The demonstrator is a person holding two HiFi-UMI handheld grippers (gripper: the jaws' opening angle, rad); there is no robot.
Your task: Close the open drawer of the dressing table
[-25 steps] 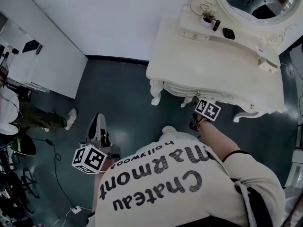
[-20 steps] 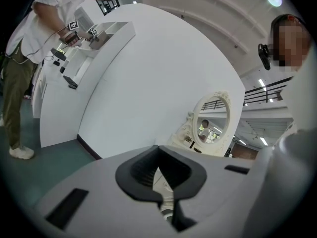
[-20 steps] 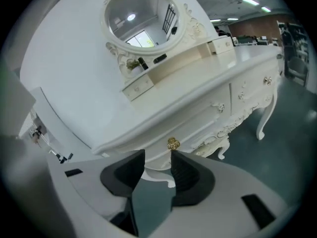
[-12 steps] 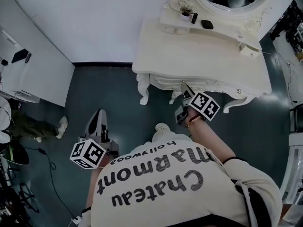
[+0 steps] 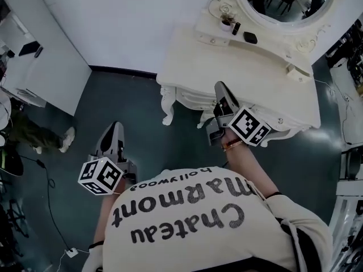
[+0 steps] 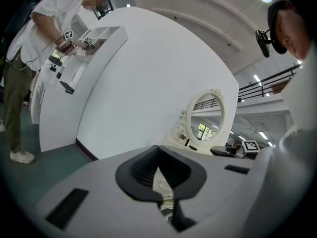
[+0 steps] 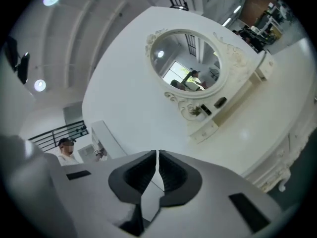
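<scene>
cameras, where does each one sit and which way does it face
Head view: on the person's head, looking steeply down at the dressing table and floor; shows their shirt, left gripper and right gripper.
Left gripper view: on the left gripper, looking level past its shut jaws at a white wall and the mirror.
Right gripper view: on the right gripper, facing the mirror over the dressing table; its jaws are closing, nothing between them.
Shared: both gripper views catch the mirror and dressing table.
</scene>
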